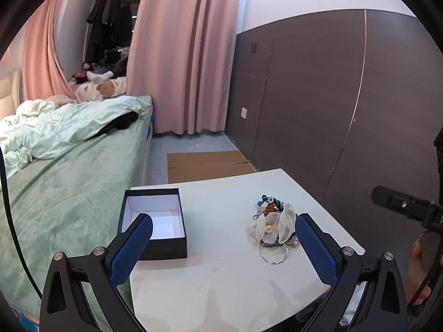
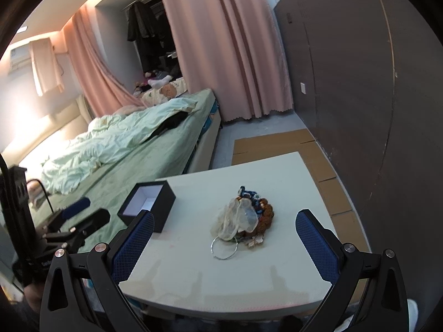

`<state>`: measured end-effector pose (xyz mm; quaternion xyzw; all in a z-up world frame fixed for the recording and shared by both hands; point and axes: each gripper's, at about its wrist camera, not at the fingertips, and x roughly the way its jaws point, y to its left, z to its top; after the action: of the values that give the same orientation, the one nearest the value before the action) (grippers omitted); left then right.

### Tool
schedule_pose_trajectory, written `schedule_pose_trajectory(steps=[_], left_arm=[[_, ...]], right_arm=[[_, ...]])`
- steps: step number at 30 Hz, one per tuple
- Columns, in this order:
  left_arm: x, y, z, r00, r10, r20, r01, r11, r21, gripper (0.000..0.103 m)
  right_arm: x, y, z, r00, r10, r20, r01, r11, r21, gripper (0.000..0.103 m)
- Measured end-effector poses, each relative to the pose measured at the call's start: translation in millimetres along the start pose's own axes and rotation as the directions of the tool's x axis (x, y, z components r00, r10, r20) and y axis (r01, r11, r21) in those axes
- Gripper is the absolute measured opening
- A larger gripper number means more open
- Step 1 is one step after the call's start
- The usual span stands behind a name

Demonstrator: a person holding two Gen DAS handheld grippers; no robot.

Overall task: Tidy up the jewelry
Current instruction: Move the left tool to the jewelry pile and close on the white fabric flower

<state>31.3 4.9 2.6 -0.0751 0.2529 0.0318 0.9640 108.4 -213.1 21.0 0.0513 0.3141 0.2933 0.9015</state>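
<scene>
Jewelry pile [image 1: 272, 222] lies right of centre on the white table [image 1: 221, 282], a heap of sheer cream ribbon, brown beads, a blue cord piece and a gold charm. A silver hoop ring [image 1: 274, 253] lies flat against the pile's near edge, touching it. The open black gift box [image 1: 153, 221], white inside and holding nothing visible, sits at the table's far left corner, well apart from the pile, with bare tabletop between them.

Left gripper [image 1: 223, 244] hovers over the near part of the table, its blue-padded fingers [image 1: 133, 249] spread wide and holding nothing; one finger overlaps the box's near wall in view, the other stands just right of the pile. Right gripper [image 2: 224, 244] is likewise spread wide with nothing between its fingers, the pile [image 2: 245, 218] and hoop [image 2: 224, 247] lying between them in its view, the box [image 2: 148, 207] to the left.

Surface: table top [image 2: 221, 271] is smooth and pale, with faint pink smudges near its centre. Its far right corner is rounded.

Room: a bed [image 1: 69, 182] with a green cover and rumpled pale quilt runs along the table's left side, just beside it. Pink curtains [image 1: 188, 55] hang at the far end. A dark panelled wall [image 1: 332, 96] stands to the right. Flattened cardboard [image 1: 207, 166] lies on the floor beyond the table's far edge and, in the right wrist view, along the right side too [image 2: 326, 177].
</scene>
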Motion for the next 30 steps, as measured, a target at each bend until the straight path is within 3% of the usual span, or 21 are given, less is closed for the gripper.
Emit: schedule_pose_trajectory(steps=[7,12,16,20,30], left_arm=[[16,-2,12,0.999,-0.037,-0.017,0.036,0.999,-0.02,0.103],[32,-7,13,0.993,-0.107,-0.044,0.106,0.994,-0.034,0.099],[50,-14,11,0.981,-0.17,-0.092,0.166,0.985,-0.051,0.091],[69,-26,7,0.97,-0.201,-0.138,0.196,0.979,-0.051,0.084],[121,-45,-5,0.936,-0.253,-0.246,0.247,0.967,-0.057,0.068]], right_arm=[[7,-28,12,1.0,0.029,0.013,-0.03,0.99,0.138,0.103],[16,-41,17,0.999,0.042,0.013,-0.044,0.977,0.207,0.103],[33,-52,16,0.998,0.051,-0.026,-0.042,0.96,0.278,0.098],[53,-64,12,0.994,0.046,-0.098,-0.009,0.935,0.354,0.085],[80,-86,6,0.982,0.045,-0.186,0.044,0.893,0.448,0.083]])
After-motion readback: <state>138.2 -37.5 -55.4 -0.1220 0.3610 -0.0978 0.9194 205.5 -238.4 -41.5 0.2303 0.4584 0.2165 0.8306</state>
